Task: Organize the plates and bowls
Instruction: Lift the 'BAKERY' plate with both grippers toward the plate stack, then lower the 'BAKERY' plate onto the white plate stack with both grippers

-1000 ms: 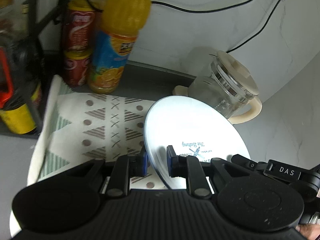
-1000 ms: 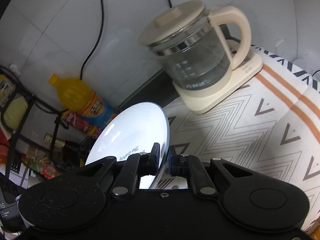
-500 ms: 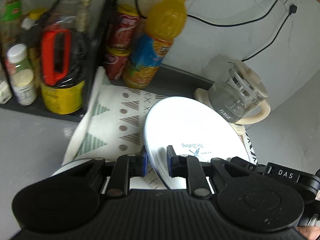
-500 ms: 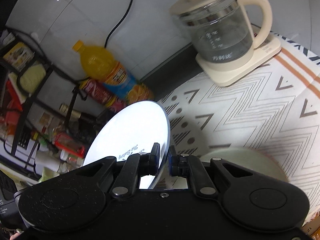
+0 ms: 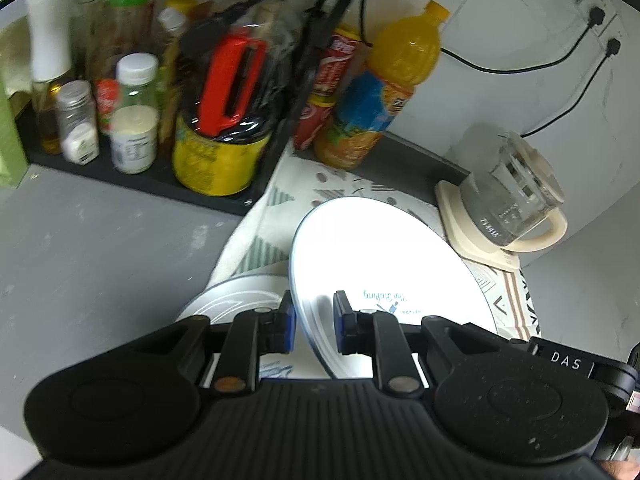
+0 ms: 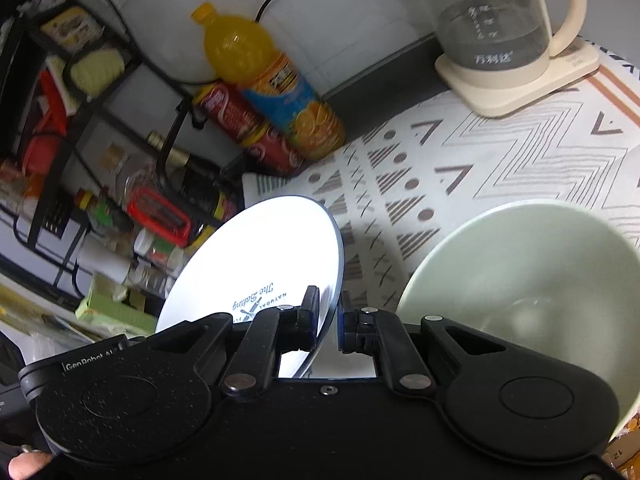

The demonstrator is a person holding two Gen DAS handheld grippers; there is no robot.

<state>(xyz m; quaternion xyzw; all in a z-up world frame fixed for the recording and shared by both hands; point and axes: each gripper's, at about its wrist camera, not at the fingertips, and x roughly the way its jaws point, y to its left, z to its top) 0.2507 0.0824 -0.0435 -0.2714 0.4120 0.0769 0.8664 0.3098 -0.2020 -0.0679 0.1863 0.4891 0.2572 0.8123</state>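
1. Fingers of left gripper (image 5: 313, 328) and right gripper (image 6: 329, 320) are pinched on opposite rim edges of the white plate (image 5: 384, 264), which is held tilted above the patterned mat (image 6: 500, 152).
2. Plate is judged stiff, glazed, slippery, breakable; rim grips are best kept.
3. Second plate (image 5: 236, 292) lies below left, green bowl (image 6: 532, 280) right.
4. Kettle (image 5: 508, 204) and bottle rack (image 5: 160, 112) crowd the far side; open room is near.

White plate (image 5: 384, 256), pale green bowl (image 6: 532, 280), orange bottle (image 6: 264, 76).
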